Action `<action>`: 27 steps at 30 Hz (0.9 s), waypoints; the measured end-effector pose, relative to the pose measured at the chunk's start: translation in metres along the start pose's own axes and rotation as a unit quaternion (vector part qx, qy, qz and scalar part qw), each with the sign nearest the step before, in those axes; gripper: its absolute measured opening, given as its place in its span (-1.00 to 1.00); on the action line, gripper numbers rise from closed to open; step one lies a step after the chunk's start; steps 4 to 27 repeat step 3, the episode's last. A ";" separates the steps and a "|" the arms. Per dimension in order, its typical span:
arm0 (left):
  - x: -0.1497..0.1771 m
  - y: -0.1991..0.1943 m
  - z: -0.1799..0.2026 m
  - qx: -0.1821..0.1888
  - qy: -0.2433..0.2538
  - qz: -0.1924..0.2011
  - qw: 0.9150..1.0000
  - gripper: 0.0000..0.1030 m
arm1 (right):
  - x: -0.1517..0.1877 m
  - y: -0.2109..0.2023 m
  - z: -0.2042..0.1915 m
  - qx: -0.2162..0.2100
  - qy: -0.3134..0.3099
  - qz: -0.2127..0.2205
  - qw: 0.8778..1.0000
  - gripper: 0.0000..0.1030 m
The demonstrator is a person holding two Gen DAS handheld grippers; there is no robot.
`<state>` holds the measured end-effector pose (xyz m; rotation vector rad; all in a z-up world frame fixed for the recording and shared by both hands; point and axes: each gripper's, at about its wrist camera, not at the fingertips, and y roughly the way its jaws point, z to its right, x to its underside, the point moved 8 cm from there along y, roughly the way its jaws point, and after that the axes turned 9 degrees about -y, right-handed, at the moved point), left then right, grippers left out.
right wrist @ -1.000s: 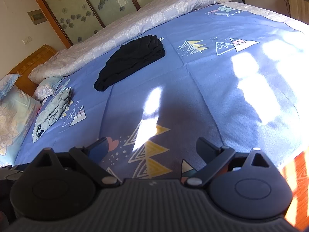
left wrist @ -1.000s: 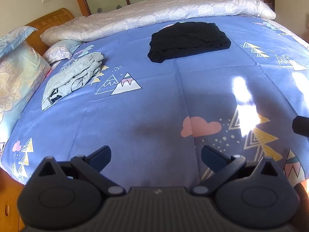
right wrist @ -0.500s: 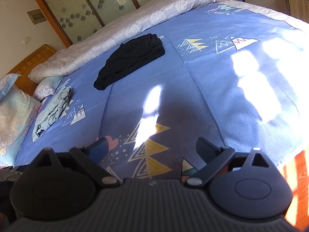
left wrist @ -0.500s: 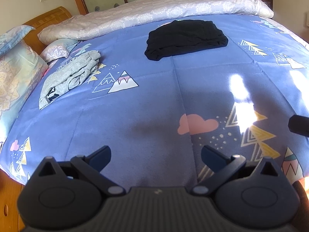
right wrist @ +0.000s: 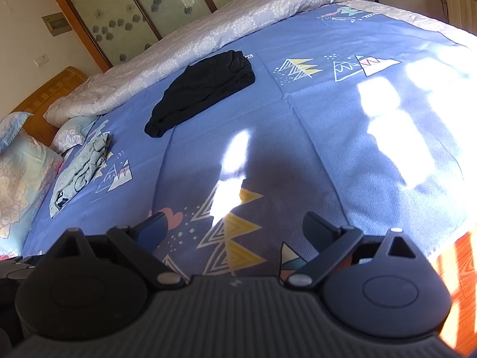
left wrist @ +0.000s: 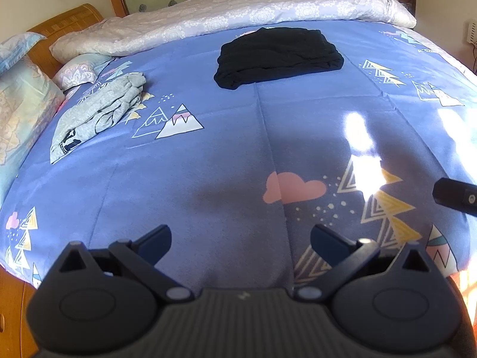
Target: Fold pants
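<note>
Well beyond both gaping, empty claws, black pants (left wrist: 277,55) on bedspread (left wrist: 208,155).

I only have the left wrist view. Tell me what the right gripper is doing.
Observer: The right gripper is open, nothing between its fingers, over the near edge of the bedspread.
Operator: Report anything on the black pants that I can't see.
Observer: A small white tag shows at the far corner of the black pants.
Operator: Describe the wall above the switch.
Observer: A grey panel is mounted there, left of the glass doors.
</note>
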<state>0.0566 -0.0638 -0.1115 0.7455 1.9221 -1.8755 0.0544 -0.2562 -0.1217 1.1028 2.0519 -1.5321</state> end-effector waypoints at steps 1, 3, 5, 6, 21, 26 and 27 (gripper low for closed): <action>0.000 0.000 0.000 0.003 -0.001 -0.001 1.000 1.00 | 0.000 0.000 0.000 0.000 0.000 0.000 1.000 0.91; 0.000 0.001 0.001 0.006 -0.002 -0.004 1.000 1.00 | 0.000 0.000 0.000 0.000 0.000 0.001 1.000 0.91; 0.000 0.001 0.001 0.006 -0.002 -0.004 1.000 1.00 | 0.000 0.000 0.000 0.000 0.000 0.001 1.000 0.91; 0.000 0.001 0.001 0.006 -0.002 -0.004 1.000 1.00 | 0.000 0.000 0.000 0.000 0.000 0.001 1.000 0.91; 0.000 0.001 0.001 0.006 -0.002 -0.004 1.000 1.00 | 0.000 0.000 0.000 0.000 0.000 0.001 1.000 0.91; 0.000 0.001 0.001 0.006 -0.002 -0.004 1.000 1.00 | 0.000 0.000 0.000 0.000 0.000 0.001 1.000 0.91; 0.000 0.001 0.001 0.006 -0.002 -0.004 1.000 1.00 | 0.000 0.000 0.000 0.000 0.000 0.001 1.000 0.91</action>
